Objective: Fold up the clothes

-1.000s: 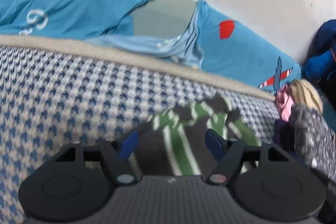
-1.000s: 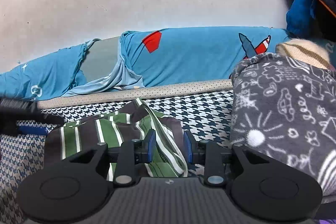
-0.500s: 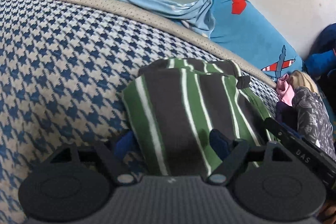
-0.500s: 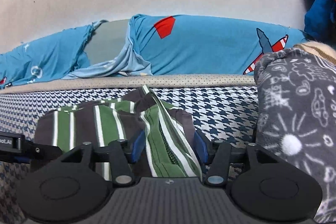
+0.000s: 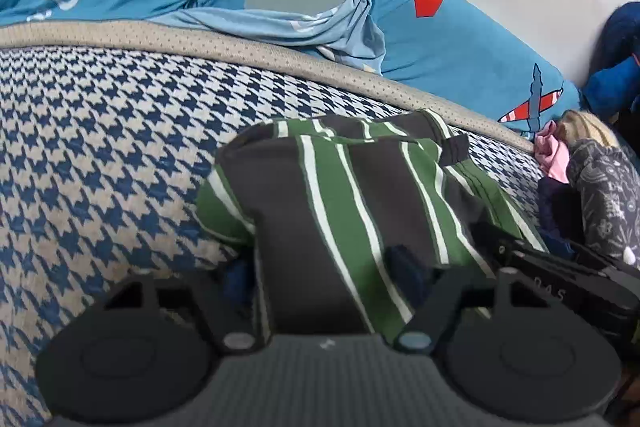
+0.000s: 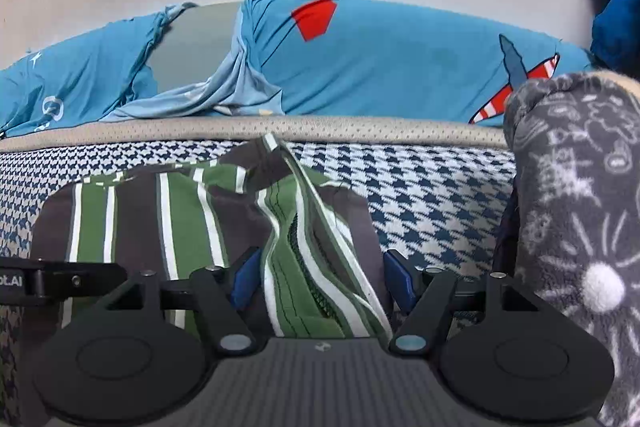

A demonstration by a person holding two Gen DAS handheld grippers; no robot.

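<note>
Striped garment [image 6: 192,223] between opening right claw [image 6: 320,281], on houndstooth cover [image 6: 432,195]

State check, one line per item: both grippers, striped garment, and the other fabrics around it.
left gripper: jaws closing, striped fabric between them
right gripper: jaws opening, garment's zipper edge between them
striped garment: folded over, lying on the houndstooth cover
houndstooth cover: spread flat
blue sheet: rumpled, bunched along the wall
grey doodle-print fleece: heaped beside the garment
</note>
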